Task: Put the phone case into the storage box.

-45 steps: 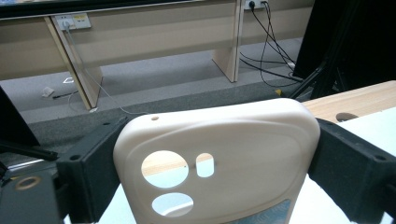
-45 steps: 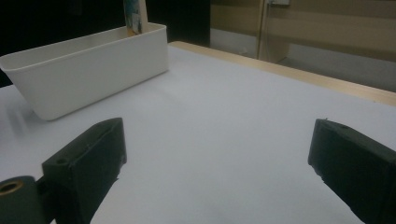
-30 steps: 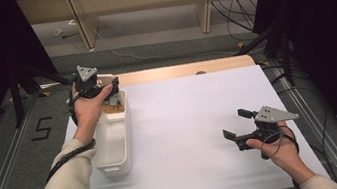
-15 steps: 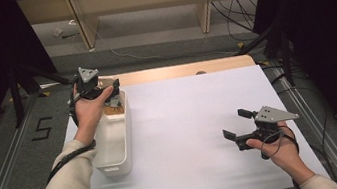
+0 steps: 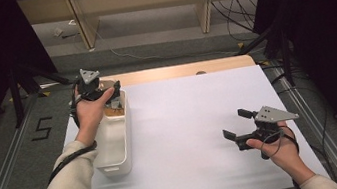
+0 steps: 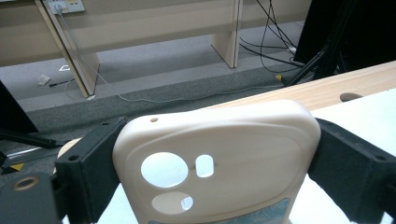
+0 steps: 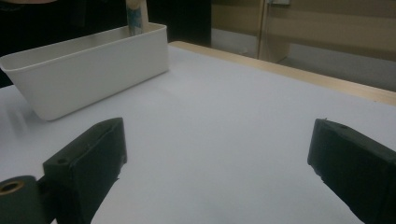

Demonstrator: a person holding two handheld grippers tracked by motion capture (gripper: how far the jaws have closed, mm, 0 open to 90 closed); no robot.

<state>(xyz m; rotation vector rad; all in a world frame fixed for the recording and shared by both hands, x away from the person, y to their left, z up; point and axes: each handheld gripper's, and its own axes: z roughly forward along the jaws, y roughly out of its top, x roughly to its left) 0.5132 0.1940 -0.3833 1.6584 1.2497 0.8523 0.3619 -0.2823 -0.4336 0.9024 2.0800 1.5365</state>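
Phone case (image 6: 219,154): smooth matt cream plastic, soft-looking, in your left hand-held gripper (image 6: 210,158), whose pads are matt black foam. Bin (image 5: 113,143): smooth white plastic, slight sheen. Worktop (image 5: 203,135): matt white sheet over pale wood edge.

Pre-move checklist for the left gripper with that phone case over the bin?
1. Grip: left gripper jaws press both sides of the phone case: ok.
2. Case over the far end of the bin: ok.
3. Bin contents under the case: cannot tell, hand blocks it.
4. Right gripper open, holding nothing, apart from the bin: ok.
5. Bin fully on the white table sheet: ok.
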